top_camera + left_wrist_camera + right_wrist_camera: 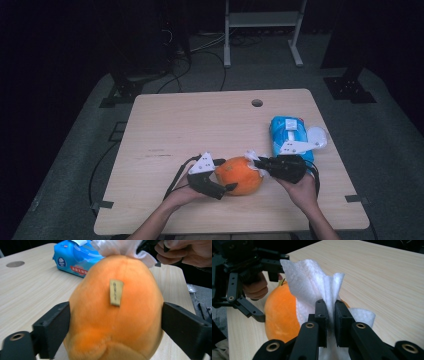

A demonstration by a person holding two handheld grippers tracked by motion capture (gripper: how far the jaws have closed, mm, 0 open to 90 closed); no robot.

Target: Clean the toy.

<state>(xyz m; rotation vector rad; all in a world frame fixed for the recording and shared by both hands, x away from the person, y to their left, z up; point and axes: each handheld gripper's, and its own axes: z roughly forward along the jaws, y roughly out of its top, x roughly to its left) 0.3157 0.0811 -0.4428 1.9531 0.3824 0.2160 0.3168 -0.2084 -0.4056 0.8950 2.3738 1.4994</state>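
Beige tag (116,292) on orange plush (115,315)

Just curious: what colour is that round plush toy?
Orange plush toy, clearest in the left gripper view.

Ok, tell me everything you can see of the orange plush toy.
The orange plush toy is a rounded, egg-shaped, fuzzy soft ball with a small tan fabric tag sewn on its side. It lies on the wooden table near the front edge. The left gripper straddles it, jaws either side. A white wipe, pinched by the right gripper, rests against its far end.
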